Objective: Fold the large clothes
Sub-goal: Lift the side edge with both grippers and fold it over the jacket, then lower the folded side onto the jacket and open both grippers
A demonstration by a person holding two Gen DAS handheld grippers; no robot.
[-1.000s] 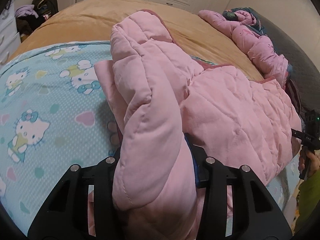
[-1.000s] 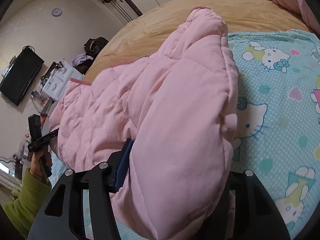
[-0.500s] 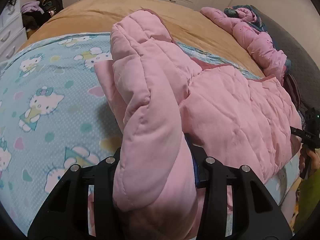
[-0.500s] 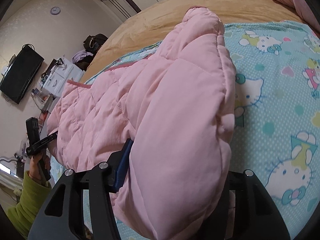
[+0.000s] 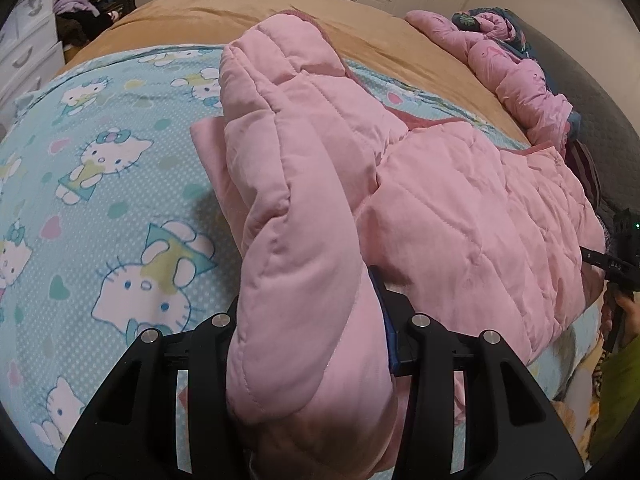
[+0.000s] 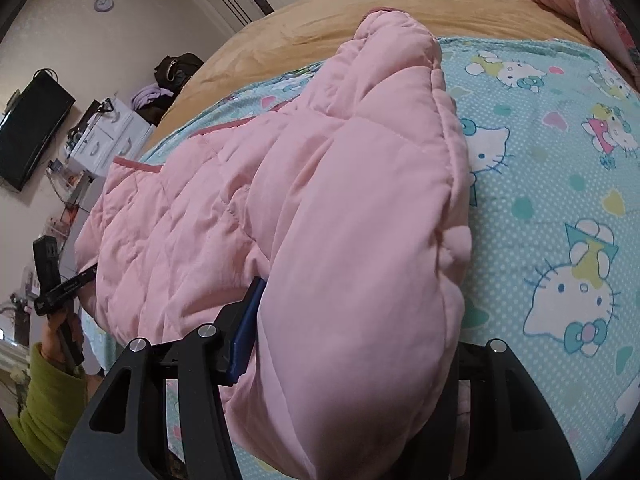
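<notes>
Since the earlier frames both claws have carried their bunched ends of the pink quilted padded jacket (image 5: 460, 216) sideways across the bed, so more of the pale blue cartoon-cat printed sheet (image 5: 100, 184) now shows under the lifted fabric. At the far left of the left wrist view stands a white drawer unit (image 5: 28, 52), then the cat sheet, then the left claw (image 5: 316, 332), whose black jaws pinch a thick fold of the jacket between them. To its right the rest of the jacket lies spread flat on the sheet, with a tan bedspread (image 5: 400, 44) behind it and a second crumpled pink garment (image 5: 516, 76) at the far right. In the right wrist view, the right claw (image 6: 352, 344) likewise grips a puffy fold of the jacket, its jaws pressed against the padding.
</notes>
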